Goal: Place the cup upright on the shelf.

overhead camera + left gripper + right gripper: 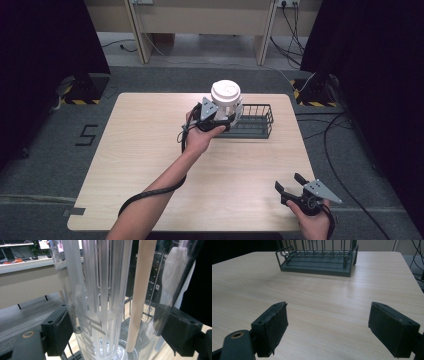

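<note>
Left tongs (222, 120) pinch the clear white-lidded container (226, 102) at the wire basket's (260, 122) left end — right tongs (290, 184) spread over open bench (150, 150) near its front edge.

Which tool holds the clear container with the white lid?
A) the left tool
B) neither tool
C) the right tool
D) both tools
A: the left tool is shut on the clear container beside the wire basket, while the right tool hangs open over the table.
</note>
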Tool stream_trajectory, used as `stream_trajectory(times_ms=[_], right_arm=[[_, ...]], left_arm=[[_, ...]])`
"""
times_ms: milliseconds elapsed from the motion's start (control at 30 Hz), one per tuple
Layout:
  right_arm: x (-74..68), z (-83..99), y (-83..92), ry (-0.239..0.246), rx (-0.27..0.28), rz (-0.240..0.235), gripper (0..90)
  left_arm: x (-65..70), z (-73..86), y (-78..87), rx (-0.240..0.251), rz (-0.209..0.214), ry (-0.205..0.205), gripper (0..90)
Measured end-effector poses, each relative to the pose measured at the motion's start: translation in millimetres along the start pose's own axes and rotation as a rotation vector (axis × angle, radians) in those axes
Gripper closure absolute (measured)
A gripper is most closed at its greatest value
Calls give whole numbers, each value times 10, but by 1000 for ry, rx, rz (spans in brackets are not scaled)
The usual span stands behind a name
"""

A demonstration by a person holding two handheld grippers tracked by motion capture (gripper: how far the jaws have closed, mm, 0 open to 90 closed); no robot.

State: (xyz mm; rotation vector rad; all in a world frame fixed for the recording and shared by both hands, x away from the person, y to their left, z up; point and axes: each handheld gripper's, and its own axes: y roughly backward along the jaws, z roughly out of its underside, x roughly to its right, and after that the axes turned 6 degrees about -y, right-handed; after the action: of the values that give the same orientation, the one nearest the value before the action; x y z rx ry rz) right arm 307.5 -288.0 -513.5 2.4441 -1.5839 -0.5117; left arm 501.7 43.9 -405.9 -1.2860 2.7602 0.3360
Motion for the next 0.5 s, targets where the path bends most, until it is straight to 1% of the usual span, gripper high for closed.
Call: stream_trajectory(times_ms=[233,333,500], right_arm=[[3,-2,3,0,-2,-2,165],[4,-1,3,0,0,-3,165],[6,-2,1,0,0,-4,166]], left_arm=[[9,-69,-140,-4,-8,1,178],[14,-102,-207,-9,-10,-5,178],[26,-118,-313,-19,-11,0,178]])
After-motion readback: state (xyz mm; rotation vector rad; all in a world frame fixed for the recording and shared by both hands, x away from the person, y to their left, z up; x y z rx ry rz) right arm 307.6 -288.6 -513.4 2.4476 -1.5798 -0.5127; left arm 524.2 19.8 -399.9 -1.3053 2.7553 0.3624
